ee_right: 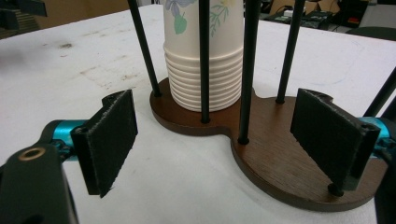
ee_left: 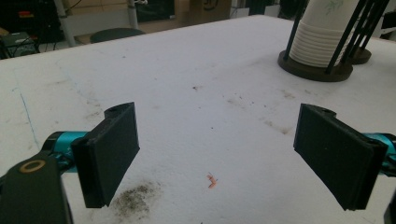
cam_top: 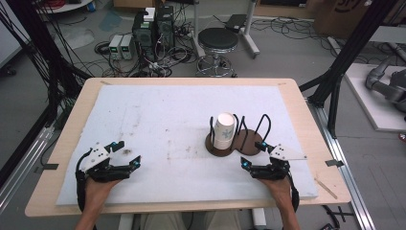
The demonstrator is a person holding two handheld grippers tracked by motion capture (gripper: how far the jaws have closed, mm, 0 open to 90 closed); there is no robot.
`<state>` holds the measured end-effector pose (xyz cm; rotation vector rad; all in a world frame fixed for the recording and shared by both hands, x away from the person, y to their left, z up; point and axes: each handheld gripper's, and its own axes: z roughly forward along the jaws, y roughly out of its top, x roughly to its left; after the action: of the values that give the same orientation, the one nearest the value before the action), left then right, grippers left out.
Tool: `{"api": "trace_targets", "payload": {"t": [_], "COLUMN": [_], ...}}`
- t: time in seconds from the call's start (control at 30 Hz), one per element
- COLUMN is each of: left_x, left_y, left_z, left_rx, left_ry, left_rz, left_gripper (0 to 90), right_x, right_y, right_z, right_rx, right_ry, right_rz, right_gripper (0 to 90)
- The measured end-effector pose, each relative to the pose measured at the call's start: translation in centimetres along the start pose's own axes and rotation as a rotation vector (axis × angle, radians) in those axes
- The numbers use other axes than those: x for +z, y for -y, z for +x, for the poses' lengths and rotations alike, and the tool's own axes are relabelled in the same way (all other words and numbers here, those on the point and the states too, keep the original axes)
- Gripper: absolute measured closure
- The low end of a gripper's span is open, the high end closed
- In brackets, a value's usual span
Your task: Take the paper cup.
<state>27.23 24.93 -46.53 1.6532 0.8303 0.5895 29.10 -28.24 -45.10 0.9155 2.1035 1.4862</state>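
**Two open grippers at rest beside a cup holder**

The counter [cam_top: 297, 103] is a pale wooden top, and a white foam sheet [cam_top: 158, 120] covers most of it; the sheet is scuffed and speckled with dark marks. The cup holder serves as the landmark for everything else.

That holder [cam_top: 234, 143] stands on the sheet, right of the counter's middle. Its brown wooden base [ee_right: 280, 163] is shaped like two joined discs, and thin black rods [ee_right: 204, 60] rise from each disc, looping over at the top in the high view. The disc farther from the person's right hand carries a stack of paper cups [cam_top: 224, 130], nested upside down, white with a floral print on the outermost cup. The nearer disc is bare wood.

The left gripper [cam_top: 125, 154] sits well to the left of the holder, near the person's edge of the sheet, held by the left hand [cam_top: 98, 189]. Its jaws stand wide apart with nothing between them; in the left gripper view the holder and cups appear far off at upper right.

The right gripper [cam_top: 253, 154] lies just on the person's side of the holder, held by the right hand [cam_top: 280, 188]. Its jaws are spread wide as well, empty, and in the right gripper view they frame the bare disc of the base.

A sooty smudge [ee_left: 133, 198] and a small orange fleck [ee_left: 211, 180] mark the sheet below the left gripper, well apart from the holder.
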Motion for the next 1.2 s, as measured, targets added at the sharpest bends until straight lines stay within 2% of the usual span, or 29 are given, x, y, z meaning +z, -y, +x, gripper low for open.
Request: {"api": "trace_targets", "payload": {"t": [0.27,0.57,0.7,0.77,0.8,0.9,0.93,0.97,1.0,1.13,1.2], "left_x": [0.1,0.1,0.1,0.1,0.1,0.1,0.2,0.2,0.2,0.3,0.3], "left_y": [0.0,0.0,0.0,0.0,0.0,-0.1,0.0,-0.1,-0.1,-0.1,-0.1], "left_z": [0.1,0.1,0.2,0.2,0.2,0.2,0.2,0.2,0.2,0.3,0.3], "left_rx": [-0.016,-0.012,-0.019,-0.021,-0.024,-0.020,-0.020,-0.019,-0.015,-0.022,-0.027], "left_ry": [0.002,0.002,0.003,0.004,0.006,0.005,0.004,0.002,0.004,0.011,0.012], "left_rz": [0.007,0.010,0.008,0.011,0.014,0.015,0.015,0.017,0.022,0.033,0.031], "left_gripper": [13.9,13.9,13.9,14.0,14.0,13.9,14.0,14.0,14.0,14.0,13.9], "right_x": [0.2,0.0,-0.1,-0.3,-0.8,-1.4,-2.2,-2.2,-2.7,-3.3,-3.8], "right_y": [-0.1,0.0,-0.2,-0.5,-1.1,-1.8,-2.8,-2.8,-3.6,-4.7,-5.9], "right_z": [0.1,0.2,0.3,0.5,0.8,1.0,1.2,1.2,1.4,1.5,1.4], "right_rx": [-0.012,-0.027,-0.036,-0.047,-0.057,-0.059,-0.063,-0.063,-0.073,-0.093,-0.123], "right_ry": [0.000,-0.007,-0.018,-0.016,-0.023,-0.021,-0.028,-0.028,-0.023,-0.016,-0.007], "right_rz": [0.022,-0.003,0.008,0.008,-0.014,-0.029,-0.048,-0.048,-0.058,-0.051,-0.051], "right_gripper": [14.9,14.9,14.9,14.9,15.0,14.9,14.9,14.9,14.9,15.0,14.9]}}
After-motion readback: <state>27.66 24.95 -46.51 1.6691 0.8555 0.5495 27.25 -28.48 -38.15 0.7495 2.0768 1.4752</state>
